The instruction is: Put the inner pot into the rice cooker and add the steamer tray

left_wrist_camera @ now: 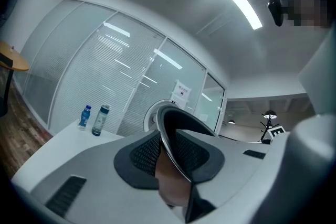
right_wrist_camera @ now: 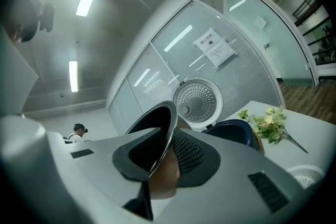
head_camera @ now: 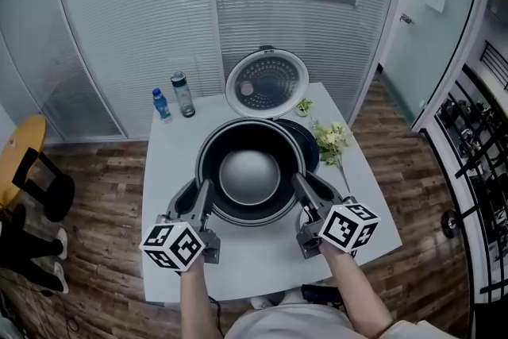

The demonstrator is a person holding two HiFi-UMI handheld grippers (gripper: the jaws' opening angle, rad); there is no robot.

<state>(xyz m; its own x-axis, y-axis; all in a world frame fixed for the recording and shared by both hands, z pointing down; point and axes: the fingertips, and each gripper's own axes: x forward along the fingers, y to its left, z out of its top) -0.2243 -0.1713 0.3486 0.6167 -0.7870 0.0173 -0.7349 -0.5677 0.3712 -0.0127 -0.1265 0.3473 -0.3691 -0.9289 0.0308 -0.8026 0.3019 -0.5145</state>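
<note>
- The left gripper [left_wrist_camera: 176,159] has its jaws clamped on the rim of the inner pot [head_camera: 249,175]: one pad sits inside the wall, the other outside.
- The right gripper [right_wrist_camera: 161,159] grips the opposite side of the same rim in the same way, so the pot hangs between the two grippers, mouth up and roughly level.
- The step in hand looks like the first one, carrying the inner pot to the cooker. The pot is not yet seated.
- The rice cooker [head_camera: 308,145] stands just beyond the pot, ahead of both grippers and a little toward the right one. Its dark body shows past the far rim of the pot.
- The cooker's lid [head_camera: 267,83] stands open and upright, farther ahead.
- Next move, as I judge it: take the pot forward and slightly right until it is centred over the cooker's opening. Then lower it with both grippers level so the rim does not catch, and only then let go.
- Flowers [head_camera: 332,140] lie to the right of the right gripper, near the cooker, and could be brushed.
- Two bottles [head_camera: 173,98] stand well off to the left, ahead of the left gripper.
- A white perforated piece [right_wrist_camera: 311,176] lies low to the right of the right gripper. It may be the steamer tray, but I cannot tell.
</note>
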